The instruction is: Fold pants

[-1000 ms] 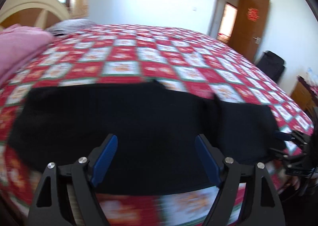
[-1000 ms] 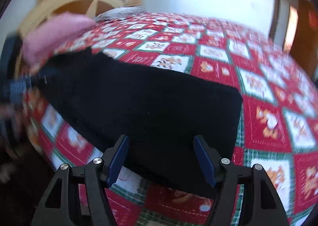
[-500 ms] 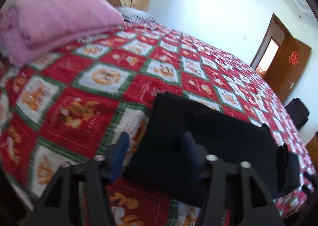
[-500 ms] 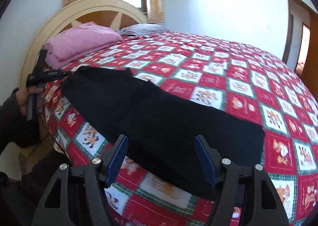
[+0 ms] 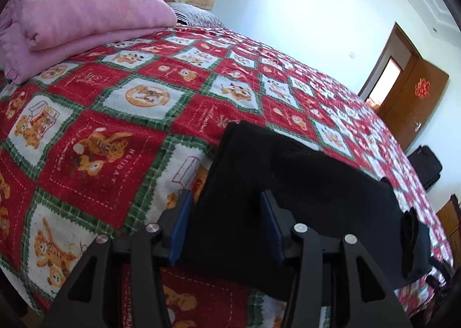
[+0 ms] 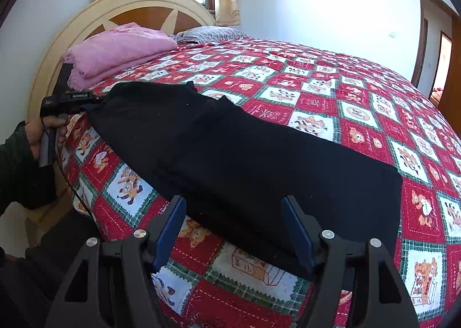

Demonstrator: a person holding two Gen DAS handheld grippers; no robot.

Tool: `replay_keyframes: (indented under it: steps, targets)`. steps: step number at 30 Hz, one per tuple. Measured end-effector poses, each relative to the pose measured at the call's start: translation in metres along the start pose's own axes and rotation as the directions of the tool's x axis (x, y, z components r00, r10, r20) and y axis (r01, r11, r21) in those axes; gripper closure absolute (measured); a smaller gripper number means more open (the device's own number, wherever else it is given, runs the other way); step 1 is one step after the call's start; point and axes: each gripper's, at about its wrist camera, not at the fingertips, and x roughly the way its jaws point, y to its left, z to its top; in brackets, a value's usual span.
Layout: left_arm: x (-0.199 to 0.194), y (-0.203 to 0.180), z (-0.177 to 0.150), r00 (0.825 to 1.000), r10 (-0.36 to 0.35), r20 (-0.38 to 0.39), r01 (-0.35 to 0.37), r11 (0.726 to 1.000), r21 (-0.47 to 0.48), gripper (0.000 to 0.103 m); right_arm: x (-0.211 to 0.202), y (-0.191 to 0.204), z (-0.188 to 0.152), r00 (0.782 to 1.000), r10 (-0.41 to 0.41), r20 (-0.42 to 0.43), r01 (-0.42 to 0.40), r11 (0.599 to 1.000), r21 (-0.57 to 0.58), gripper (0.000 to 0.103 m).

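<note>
Pants: one black pair (image 6: 247,155), lying along the near edge of the bed (image 6: 360,103).
Pink blankets: one folded bundle (image 6: 121,48) at the headboard end of the bed, in two stacked layers.
Pillows: one striped pillow (image 6: 207,32), beside the pink bundle at the headboard edge.
Headboards: one (image 6: 138,8), cream with brown panels.
Tools: two, the left tool (image 5: 224,227) and the right tool (image 6: 233,230), each with two blue-padded fingers.
Hands in view: one (image 6: 40,135), at the headboard-end corner of the bed.
Doors: one brown door (image 5: 415,103).
Dark bags: one (image 5: 426,166) past the far edge of the bed.
</note>
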Motion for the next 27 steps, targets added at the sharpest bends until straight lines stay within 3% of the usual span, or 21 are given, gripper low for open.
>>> replay_keyframes:
  steps: [8, 9, 12, 15, 22, 27]
  targets:
    - [0.014, -0.004, 0.011, 1.0, 0.006, -0.028, -0.005, 0.999, 0.035, 0.047, 0.006, 0.003, -0.004, 1.0, 0.002, -0.016, -0.002, 1.0, -0.001, 0.033]
    - [0.013, -0.005, 0.012, 0.999, 0.0, -0.039, 0.001, 0.999, 0.042, 0.052, 0.004, 0.003, -0.004, 1.0, 0.0, -0.011, 0.0, 1.0, -0.003, 0.033]
    - [0.005, -0.007, 0.015, 0.998, -0.027, -0.063, 0.03, 0.998, 0.048, 0.08, 0.0, 0.001, -0.002, 1.0, -0.003, 0.006, 0.003, 1.0, 0.001, 0.033]
    - [-0.006, -0.012, 0.017, 0.998, -0.032, -0.059, 0.035, 0.998, 0.054, 0.087, -0.002, -0.002, -0.001, 1.0, -0.005, 0.015, 0.005, 1.0, 0.015, 0.033]
    - [-0.039, -0.019, 0.027, 0.988, -0.154, 0.001, 0.154, 0.987, -0.046, 0.088, -0.009, -0.007, 0.003, 0.999, -0.026, 0.041, 0.024, 0.999, 0.035, 0.033]
    - [-0.071, -0.046, 0.036, 0.963, -0.263, 0.053, 0.265, 0.964, -0.036, 0.088, -0.017, -0.019, 0.008, 0.996, -0.053, 0.068, 0.048, 0.995, 0.082, 0.033]
